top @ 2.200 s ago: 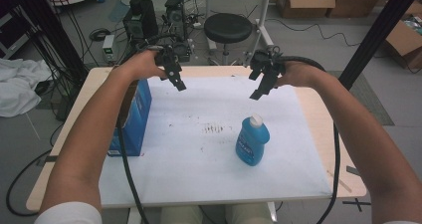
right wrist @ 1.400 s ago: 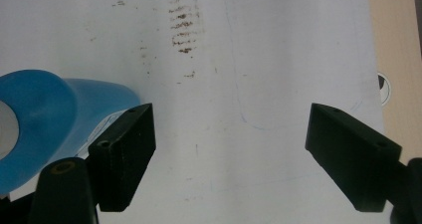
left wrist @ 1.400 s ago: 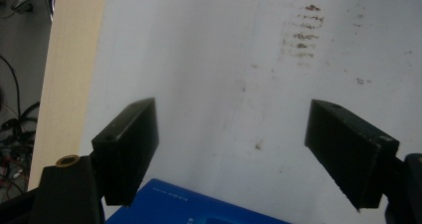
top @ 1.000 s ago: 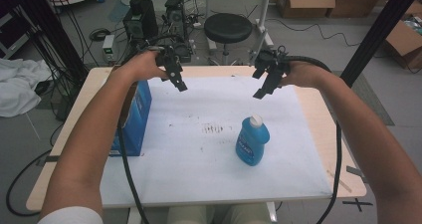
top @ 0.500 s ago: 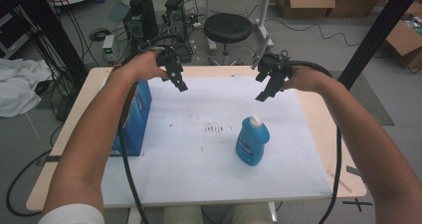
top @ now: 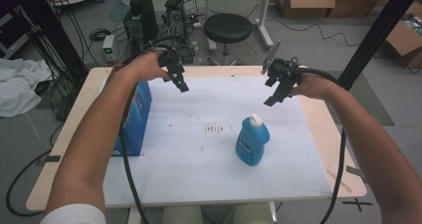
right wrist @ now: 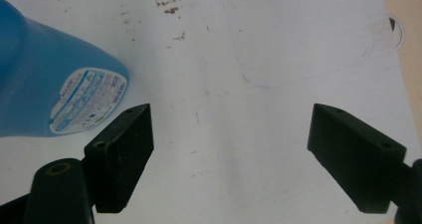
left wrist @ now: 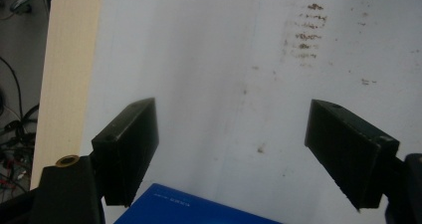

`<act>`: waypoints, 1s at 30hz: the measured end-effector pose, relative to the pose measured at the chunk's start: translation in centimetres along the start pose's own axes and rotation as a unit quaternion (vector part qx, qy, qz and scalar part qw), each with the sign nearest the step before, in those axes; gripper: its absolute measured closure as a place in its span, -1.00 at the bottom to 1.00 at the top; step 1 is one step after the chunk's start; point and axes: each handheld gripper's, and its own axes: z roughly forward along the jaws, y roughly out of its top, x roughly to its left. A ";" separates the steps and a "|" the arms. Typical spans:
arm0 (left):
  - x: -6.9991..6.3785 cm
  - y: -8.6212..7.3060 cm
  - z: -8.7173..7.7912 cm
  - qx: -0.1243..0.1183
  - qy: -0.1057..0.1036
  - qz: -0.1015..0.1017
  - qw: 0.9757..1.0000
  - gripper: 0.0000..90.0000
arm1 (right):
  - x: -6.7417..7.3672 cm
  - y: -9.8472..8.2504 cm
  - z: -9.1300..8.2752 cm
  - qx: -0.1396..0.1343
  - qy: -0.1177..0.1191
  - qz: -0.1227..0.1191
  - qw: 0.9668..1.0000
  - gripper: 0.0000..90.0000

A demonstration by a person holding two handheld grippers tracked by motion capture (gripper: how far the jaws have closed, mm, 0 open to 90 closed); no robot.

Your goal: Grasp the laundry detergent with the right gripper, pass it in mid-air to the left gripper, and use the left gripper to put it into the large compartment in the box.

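right gripper (top: 275,91) hung wide and empty over the far right of the mat, left gripper (top: 180,80) likewise, while the blue bottle (top: 252,141) stood upright mid-mat, probably heavy, slick, stiff plastic, best pinched across its narrow neck.

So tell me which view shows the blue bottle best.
The high view: the blue bottle stands whole, white cap up. The right gripper view catches its labelled side at the left edge. The left gripper view looks at the white sheet.
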 end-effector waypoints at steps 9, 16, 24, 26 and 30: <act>-0.1 0.0 0.1 0.003 -0.001 0.002 1.000 -0.51 | 0.2 -2.8 0.7 -0.009 0.001 0.028 1.000 -0.62; -0.2 0.1 0.1 0.001 0.000 0.003 1.000 -0.51 | 0.6 -4.2 0.9 -0.011 -0.003 0.041 0.999 -0.63; -0.3 0.2 0.1 0.005 0.001 0.005 1.000 -0.51 | 1.3 -5.9 1.3 -0.018 -0.008 0.057 0.998 -0.62; -0.3 0.3 0.2 0.004 0.000 0.005 1.000 -0.51 | 1.7 -6.4 1.4 -0.023 -0.013 0.062 0.998 -0.63; -0.4 0.5 0.2 0.004 0.000 0.007 1.000 -0.51 | 2.7 -7.5 1.6 -0.036 -0.021 0.081 0.996 -0.63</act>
